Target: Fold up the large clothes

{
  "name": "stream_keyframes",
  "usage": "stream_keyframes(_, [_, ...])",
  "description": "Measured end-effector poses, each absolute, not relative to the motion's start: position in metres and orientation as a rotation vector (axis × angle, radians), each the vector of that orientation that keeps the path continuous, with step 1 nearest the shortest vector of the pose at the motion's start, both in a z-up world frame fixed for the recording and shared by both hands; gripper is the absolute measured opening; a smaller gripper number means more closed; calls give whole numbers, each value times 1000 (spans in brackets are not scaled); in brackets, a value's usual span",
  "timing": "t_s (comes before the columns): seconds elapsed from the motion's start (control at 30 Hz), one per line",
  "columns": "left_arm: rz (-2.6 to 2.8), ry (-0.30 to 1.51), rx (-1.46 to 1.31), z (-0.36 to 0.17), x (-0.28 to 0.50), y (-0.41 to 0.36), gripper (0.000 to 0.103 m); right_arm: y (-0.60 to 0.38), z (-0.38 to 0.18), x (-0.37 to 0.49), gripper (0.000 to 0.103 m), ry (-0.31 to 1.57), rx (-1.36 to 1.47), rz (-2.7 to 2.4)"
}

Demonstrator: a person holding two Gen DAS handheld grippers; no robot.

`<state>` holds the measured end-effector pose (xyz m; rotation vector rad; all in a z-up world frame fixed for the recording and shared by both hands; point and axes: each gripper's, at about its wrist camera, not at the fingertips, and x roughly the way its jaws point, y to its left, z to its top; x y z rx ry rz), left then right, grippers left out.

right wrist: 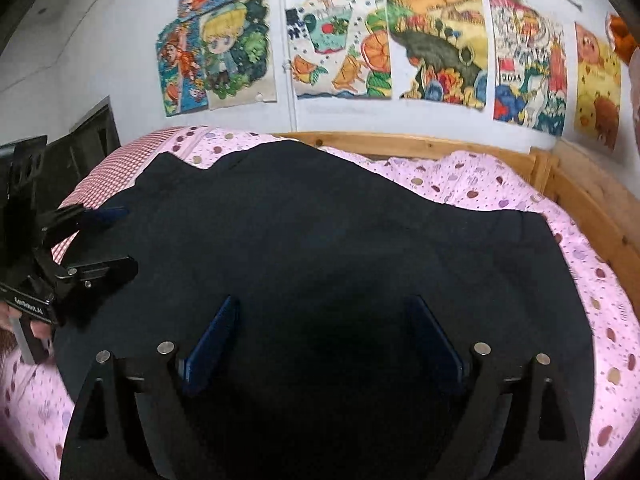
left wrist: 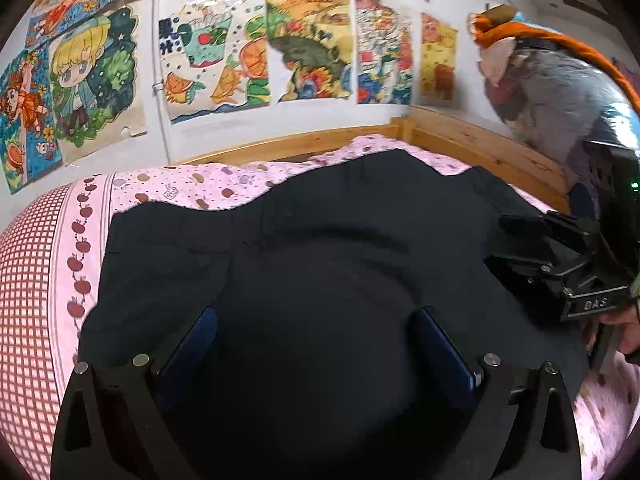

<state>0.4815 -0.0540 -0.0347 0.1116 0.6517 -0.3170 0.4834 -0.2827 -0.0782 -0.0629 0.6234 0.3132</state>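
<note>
Dark garment [left wrist: 320, 240] lies flat on the bed [left wrist: 180, 188], over a pink printed sheet, wooden bed frame [left wrist: 460, 136] beyond it against the wall of drawings [left wrist: 216, 52]. Its long axis runs left–right across both views. The far edge is wavy and uneven; the near edge passes under both tools and is not visible.

Left tool [left wrist: 316, 344]: jaws wide apart, nothing between the pads, only cloth showing below. It points downward onto the left-centre part of the garment. In the right wrist view it appears at the left margin [right wrist: 100, 236], above the garment's left end, held by a hand [right wrist: 38, 328].

Right tool [right wrist: 324, 340]: jaws likewise apart and empty, pointing down over the right-centre part. From the left wrist view it sits at the right margin [left wrist: 520, 240], over the garment's right end.

Key relation: garment lies directly beneath and ahead of both tools, spreading away toward the wall. Each tool is nearer its own end, roughly symmetric about the middle. Whether the pads touch the cloth cannot be told.

Judgement: a fold looks just laid down; the next grasp probably takes the near edge or the two ends. Dark cloth hides any layer edges, so picking a single layer is the risk.
</note>
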Motion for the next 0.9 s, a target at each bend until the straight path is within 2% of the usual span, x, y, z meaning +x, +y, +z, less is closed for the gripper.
stream_keyframes(0.4, [-159, 799, -9, -56, 552, -35, 103, -269, -82, 552, 89, 709, -136, 200])
stream_keyframes(0.9, [-141, 957, -37, -80, 590, -39, 103, -306, -121, 594, 90, 847, 83, 205])
